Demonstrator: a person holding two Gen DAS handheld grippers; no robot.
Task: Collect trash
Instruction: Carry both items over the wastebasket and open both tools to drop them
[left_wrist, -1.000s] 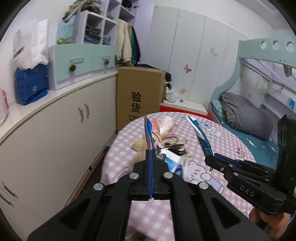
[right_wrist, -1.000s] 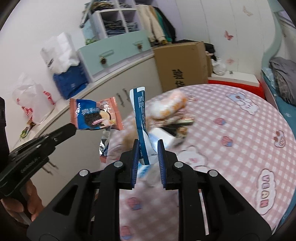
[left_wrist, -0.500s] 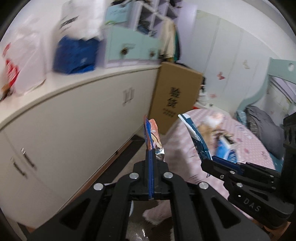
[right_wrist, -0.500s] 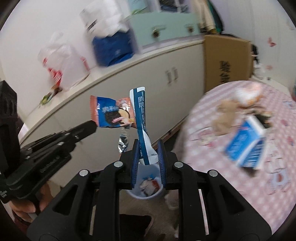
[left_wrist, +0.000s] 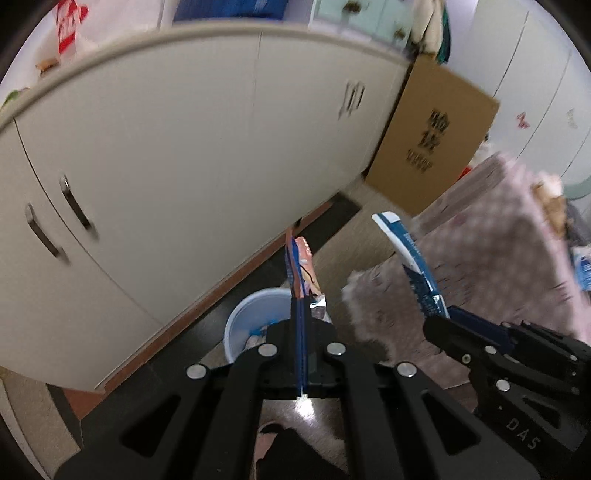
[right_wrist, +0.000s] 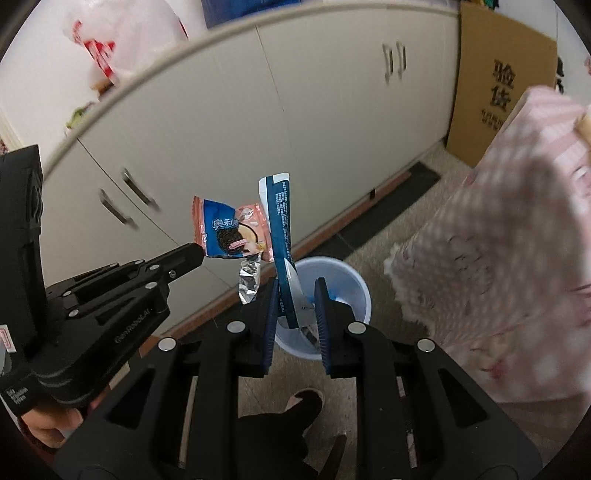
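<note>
Both grippers are now brought from the pink-checked counter (right_wrist: 509, 229) over a white bin (right_wrist: 347, 280). Left gripper (left_wrist: 301, 321): fingers pinched on cookie wrapper (right_wrist: 231, 236). Right gripper (right_wrist: 295, 314): fingers narrowly clamped on blue wrapper (right_wrist: 280, 221). Cardboard box (right_wrist: 502, 74), printed "验货", is stood beside cabinet (left_wrist: 184, 166).

black tool (right_wrist: 295, 314) frames, blue pads, silver screws, white lettering.

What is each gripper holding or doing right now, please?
Left gripper: shut on the cookie wrapper.
Right gripper: shut on the blue wrapper, above the bin.
</note>
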